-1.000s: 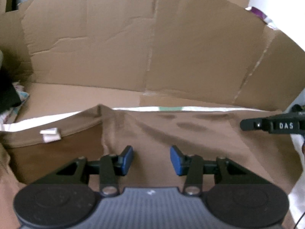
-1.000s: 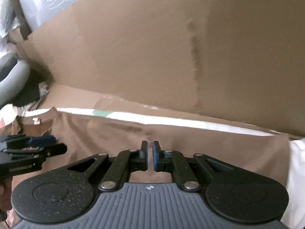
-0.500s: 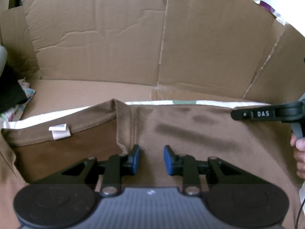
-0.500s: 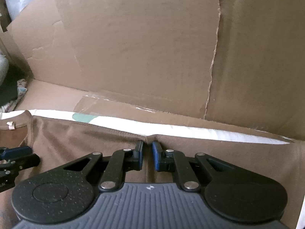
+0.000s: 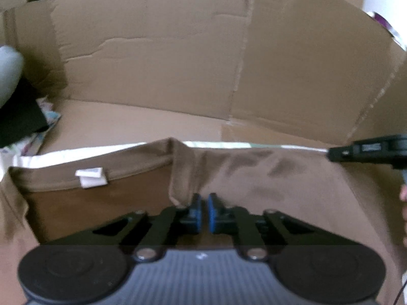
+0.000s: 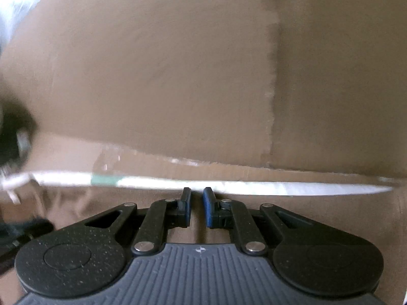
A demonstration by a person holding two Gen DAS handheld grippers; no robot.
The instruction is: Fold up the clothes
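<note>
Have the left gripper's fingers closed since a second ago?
Yes. The left gripper has narrowed its fingers to a slim gap, pinching the brown shirt fold right of the white neck tag.

Ahead: upright cardboard wall (image 5: 178, 58) closes the far side, just beyond the brown T-shirt (image 5: 279, 185) | Between: strip of bare cardboard floor (image 5: 127, 124) lies open | Left: dark clutter (image 5: 17, 117) at the corner blocks passage | Right: right tongs (image 5: 366, 150) reach in over the T-shirt's edge.
</note>
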